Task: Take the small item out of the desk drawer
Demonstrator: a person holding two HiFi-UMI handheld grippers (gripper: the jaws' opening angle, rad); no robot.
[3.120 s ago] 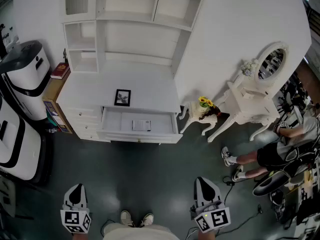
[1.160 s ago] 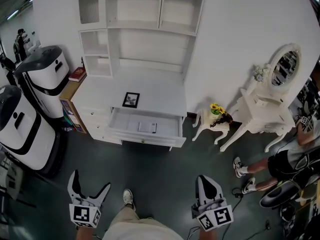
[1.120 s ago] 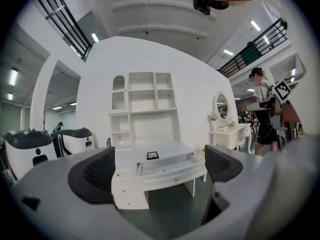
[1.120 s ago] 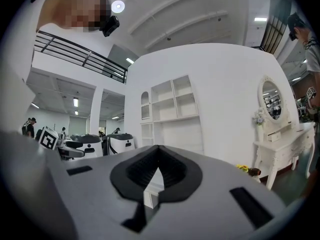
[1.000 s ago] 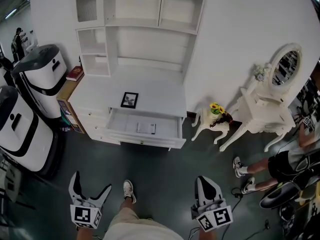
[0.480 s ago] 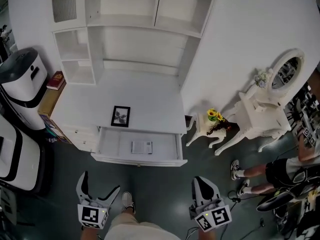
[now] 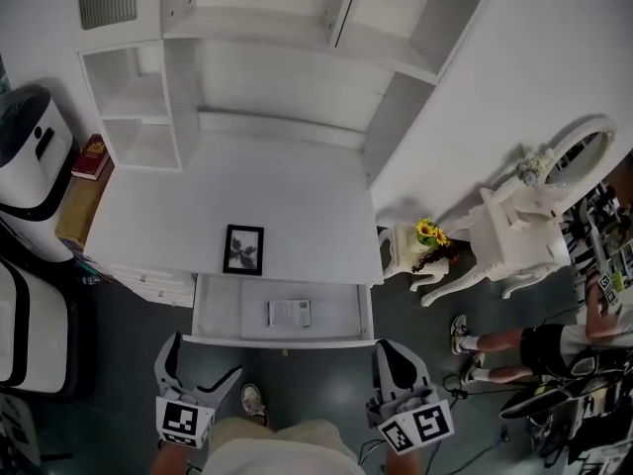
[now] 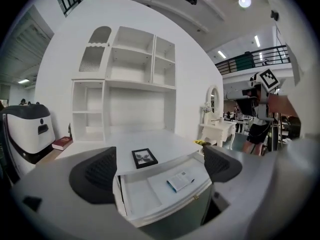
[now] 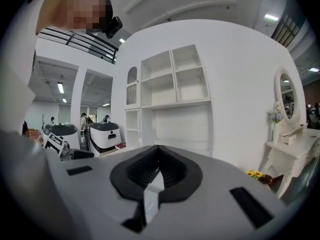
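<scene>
A white desk stands below a shelf unit, its drawer pulled out toward me. Inside the drawer lies a small flat white item, seen as a small box with a blue edge in the left gripper view. My left gripper hangs open just in front of the drawer's left end, its dark pads wide apart and empty. My right gripper is shut, in front of the drawer's right corner, holding nothing.
A small framed picture lies on the desktop behind the drawer. A white robot and a red book stand at the left. A small side table with yellow flowers and a white vanity are at the right, a seated person's legs beyond.
The view has moved closer to the desk, so the open drawer now lies directly before both grippers. The left gripper went from shut to open over the last three seconds.
</scene>
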